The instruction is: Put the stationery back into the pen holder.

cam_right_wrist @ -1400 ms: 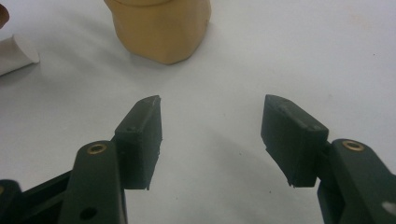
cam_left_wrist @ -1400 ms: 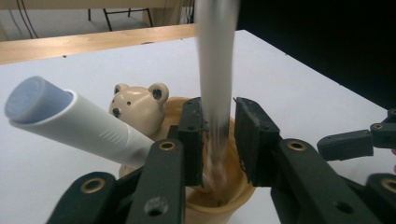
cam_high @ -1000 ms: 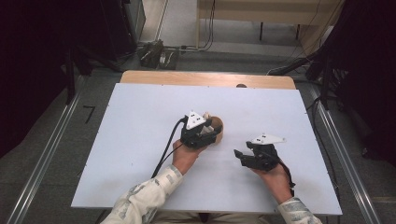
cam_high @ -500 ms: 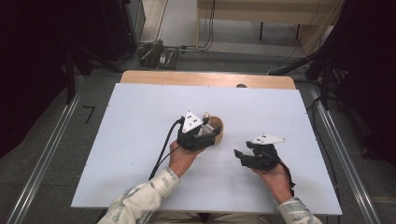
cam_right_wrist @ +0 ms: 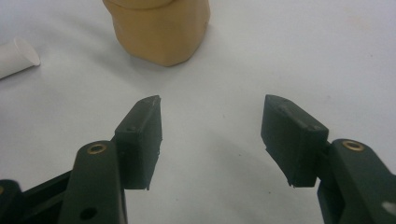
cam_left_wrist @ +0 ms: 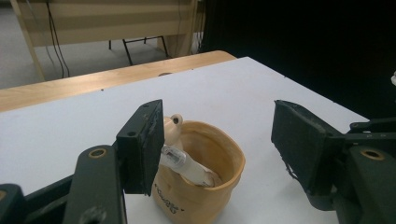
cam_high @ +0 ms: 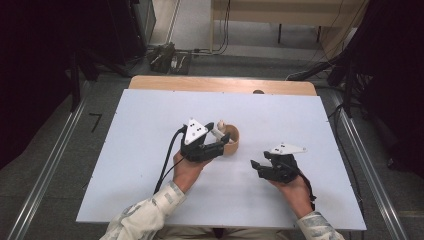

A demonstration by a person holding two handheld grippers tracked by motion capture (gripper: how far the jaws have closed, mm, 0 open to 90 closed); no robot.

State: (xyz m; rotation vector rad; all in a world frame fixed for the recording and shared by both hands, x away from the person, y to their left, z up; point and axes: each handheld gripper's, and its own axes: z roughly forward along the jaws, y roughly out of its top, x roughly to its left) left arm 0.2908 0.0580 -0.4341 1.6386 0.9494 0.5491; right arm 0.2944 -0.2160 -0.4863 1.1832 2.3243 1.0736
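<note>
The left claw (cam_high: 216, 141) is seen beside the tan cup (cam_high: 230, 140) near the middle of the white desk (cam_high: 125, 165), its jaws apart and just opened further, nothing pressed between them. Inside the cup a pale tube-like item (cam_left_wrist: 187, 164) is leaned against the wall, so the dropping-in is judged done and only the pulling away is left. The right claw (cam_high: 261, 167) is held off to the side, well apart from the cup, jaws apart and empty. A white tube (cam_right_wrist: 16, 58) is spotted lying on the desk beside the cup; perhaps it is to be collected next
</note>
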